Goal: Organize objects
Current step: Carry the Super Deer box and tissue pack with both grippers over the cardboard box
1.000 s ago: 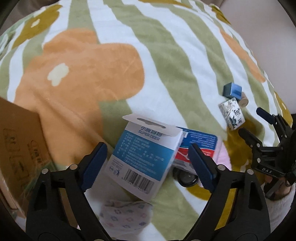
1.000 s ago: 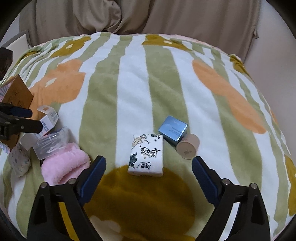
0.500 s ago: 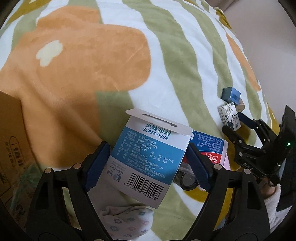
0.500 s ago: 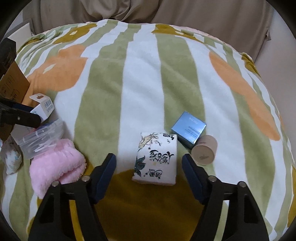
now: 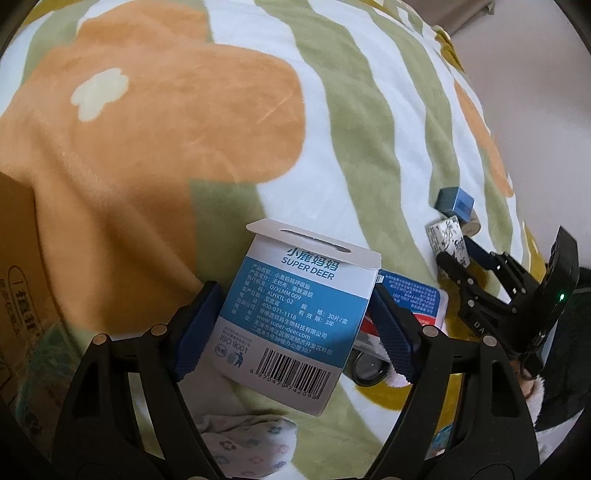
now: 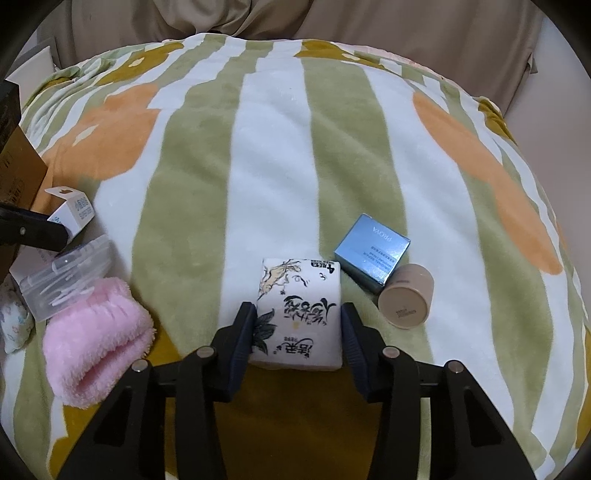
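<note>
Left gripper (image 5: 295,325) jaws just closing around blue box (image 5: 291,325), contact seemingly made; right gripper (image 6: 298,332) jaws just closing, pinching tissue pack (image 6: 299,314).

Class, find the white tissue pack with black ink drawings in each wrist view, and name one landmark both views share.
Left wrist view: small, at the right edge, the white tissue pack with black ink drawings.
Right wrist view: bottom centre, between the right gripper jaws.
Shared landmark: the shiny blue square box beside it.

striped green-white blanket (image 6: 273,155) with orange patches spreads out beyond the fingers; beige curtain (image 6: 369,26) hangs at far edge.
</note>
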